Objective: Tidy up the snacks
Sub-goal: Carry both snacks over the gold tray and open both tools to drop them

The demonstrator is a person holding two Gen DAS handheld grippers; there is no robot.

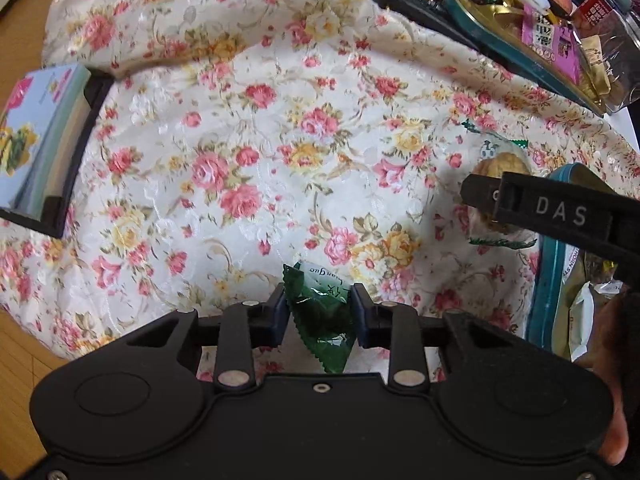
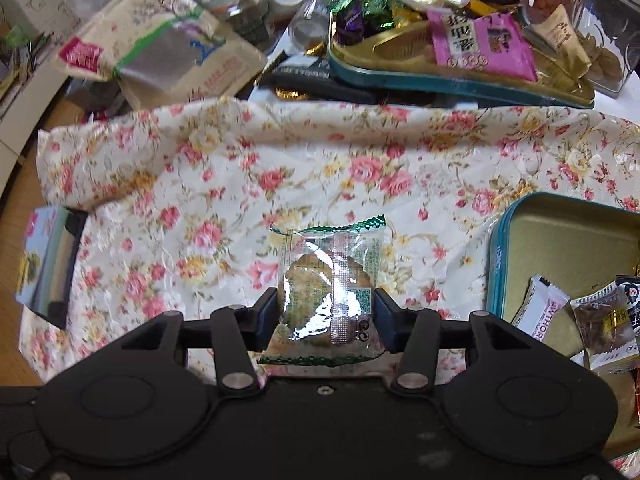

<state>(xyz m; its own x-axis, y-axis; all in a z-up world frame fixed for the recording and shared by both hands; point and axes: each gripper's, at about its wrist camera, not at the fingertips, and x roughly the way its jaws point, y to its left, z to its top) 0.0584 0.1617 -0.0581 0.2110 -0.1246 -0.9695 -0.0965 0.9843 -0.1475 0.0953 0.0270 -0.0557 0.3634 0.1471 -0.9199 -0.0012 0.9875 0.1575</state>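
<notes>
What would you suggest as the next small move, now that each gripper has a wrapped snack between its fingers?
Probably carry the right gripper, shut on the clear-wrapped pastry, over to the open teal tin on its right and release there. That tin already holds small snack packets and has bare floor left. The left gripper, pinching a green candy wrapper, could follow.

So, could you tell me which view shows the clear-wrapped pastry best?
The right wrist view: the pastry sits centred and whole between the right tongs. The left wrist view shows it only partly, behind those tongs.
</notes>
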